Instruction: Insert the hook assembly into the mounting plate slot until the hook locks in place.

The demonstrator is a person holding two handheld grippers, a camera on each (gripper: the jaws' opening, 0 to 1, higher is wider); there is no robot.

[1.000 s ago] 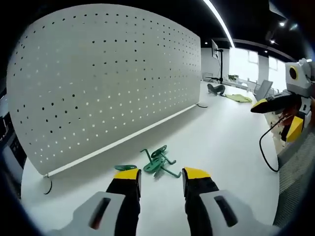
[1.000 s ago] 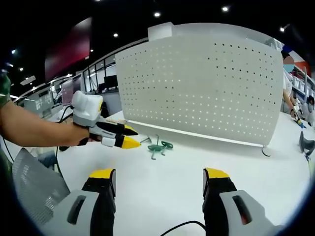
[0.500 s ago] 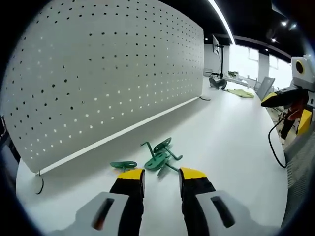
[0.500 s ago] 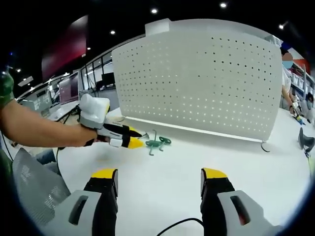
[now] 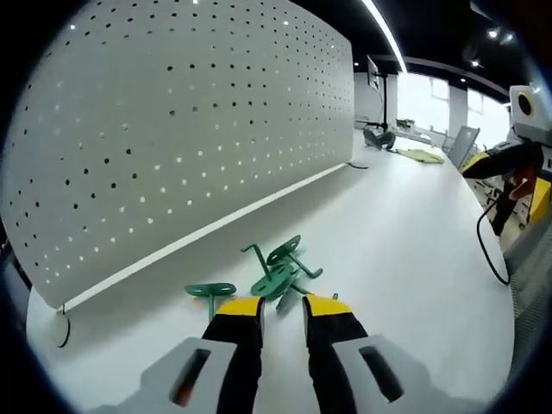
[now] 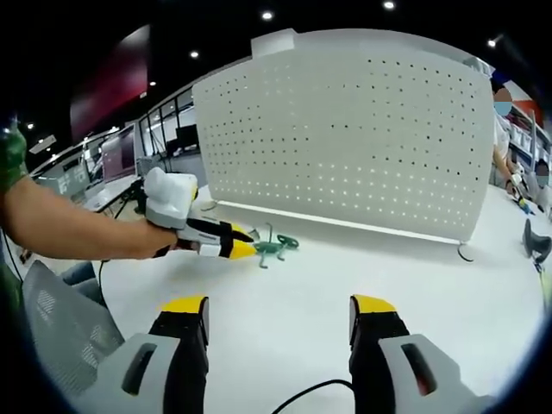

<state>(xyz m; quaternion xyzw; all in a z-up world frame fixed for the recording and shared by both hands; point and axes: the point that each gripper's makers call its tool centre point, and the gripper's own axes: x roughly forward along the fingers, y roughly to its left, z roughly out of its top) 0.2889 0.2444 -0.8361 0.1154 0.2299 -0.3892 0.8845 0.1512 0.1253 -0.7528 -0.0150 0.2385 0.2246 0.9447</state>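
Note:
A small heap of green wire hooks (image 5: 280, 272) lies on the white table (image 5: 405, 259) in front of the white perforated mounting plate (image 5: 172, 129). One more green hook (image 5: 210, 291) lies just to its left. My left gripper (image 5: 282, 304) is low over the heap, its yellow-tipped jaws narrowed but still apart, with the near end of a hook between the tips. In the right gripper view that left gripper (image 6: 246, 250) touches the hooks (image 6: 278, 247) before the plate (image 6: 362, 147). My right gripper (image 6: 278, 304) hovers open, well back from them; it also appears as the right gripper (image 5: 509, 159).
A person's bare arm (image 6: 69, 228) holds the left gripper. A grey mesh chair back (image 6: 60, 336) is at lower left, and a black cable (image 5: 487, 250) hangs off the table's right edge. Another person (image 6: 504, 147) stands beyond the plate's far end.
My left gripper has moved forward and down onto the green hooks, and its jaws have narrowed steadily. The right gripper has stayed back and open.

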